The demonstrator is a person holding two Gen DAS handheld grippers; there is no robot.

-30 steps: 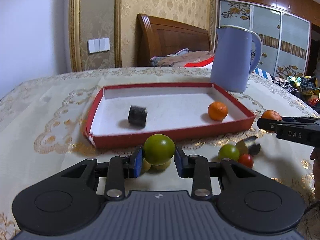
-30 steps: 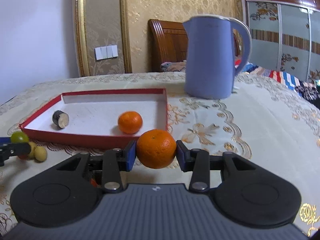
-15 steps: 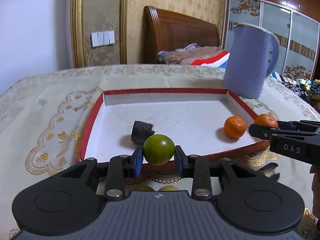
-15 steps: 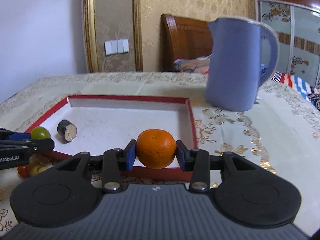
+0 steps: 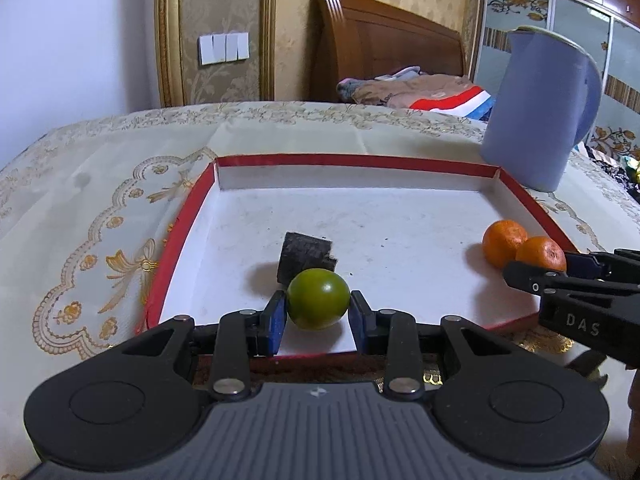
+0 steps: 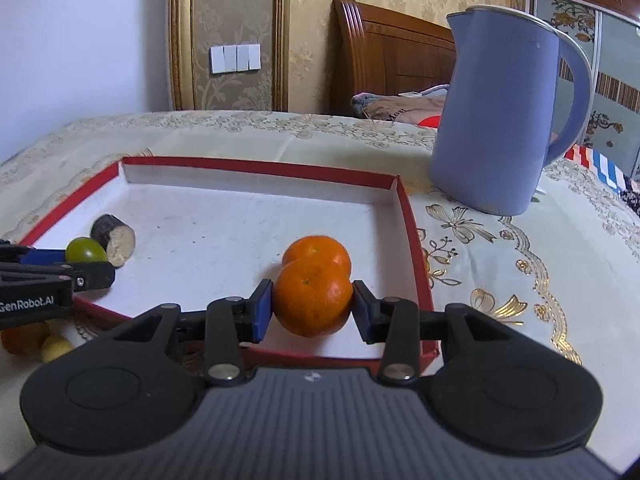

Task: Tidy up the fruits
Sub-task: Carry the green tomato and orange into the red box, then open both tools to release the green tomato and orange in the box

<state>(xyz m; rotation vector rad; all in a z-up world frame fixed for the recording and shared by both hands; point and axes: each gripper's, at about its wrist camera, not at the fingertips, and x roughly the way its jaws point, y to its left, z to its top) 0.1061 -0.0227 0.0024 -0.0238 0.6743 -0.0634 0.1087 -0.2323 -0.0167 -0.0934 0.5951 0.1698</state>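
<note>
1. The tabletop point(image 5: 100, 184) is covered with a cream cloth with gold patterns, and a blue jug point(image 6: 496, 120) is seen standing just beside the far right corner of the tray.
2. The red tray point(image 5: 360, 161) with a white floor lies in the middle of the cloth. A loose orange point(image 5: 502, 236) and a dark cut piece point(image 5: 304, 256) are already resting inside it.
3. The left gripper point(image 5: 318, 312) is held over the near edge of the tray, on its left half. Its jaws are closed narrowly on a green fruit point(image 5: 318, 298), which is pressed by both blue pads.
4. The right gripper point(image 6: 313, 312) is held over the right half of the tray. Its jaws are closed on a second orange point(image 6: 312, 296), which hangs directly in front of the loose orange, very near to it; touching cannot be told.
5. Both held fruits are judged to be above the white floor already, so only lowering and releasing seems needed. The free floor lies straight below each pair of jaws.
6. Some small fruits point(image 6: 56, 346) are left on the cloth outside the near left edge of the tray.
</note>
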